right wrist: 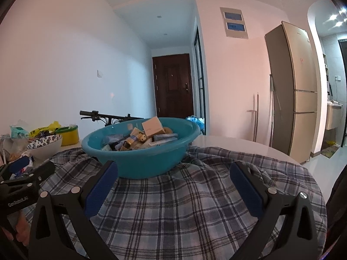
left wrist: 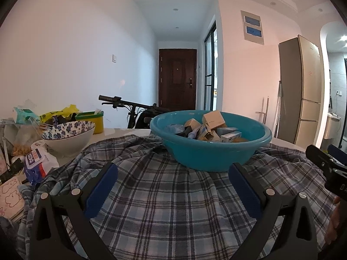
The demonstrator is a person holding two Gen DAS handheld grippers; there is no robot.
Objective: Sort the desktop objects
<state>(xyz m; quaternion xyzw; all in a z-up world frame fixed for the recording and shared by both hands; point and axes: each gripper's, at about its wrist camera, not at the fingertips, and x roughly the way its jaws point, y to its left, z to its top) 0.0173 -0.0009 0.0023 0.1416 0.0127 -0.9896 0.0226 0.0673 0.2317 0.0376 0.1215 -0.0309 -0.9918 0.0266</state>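
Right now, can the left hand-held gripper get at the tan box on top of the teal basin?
Probably yes. The left hand-held gripper is open, only plaid cloth lies between, and the tan box sits uncovered above the teal basin rim.

**White table: surface contents**

White table (right wrist: 249,149), round edge at right. Directly on it: plaid cloth (left wrist: 169,195) covering most of the top; floral bowl (left wrist: 69,134); yellow-green tub (left wrist: 92,120); packets and bags (left wrist: 36,162) heaped at left.
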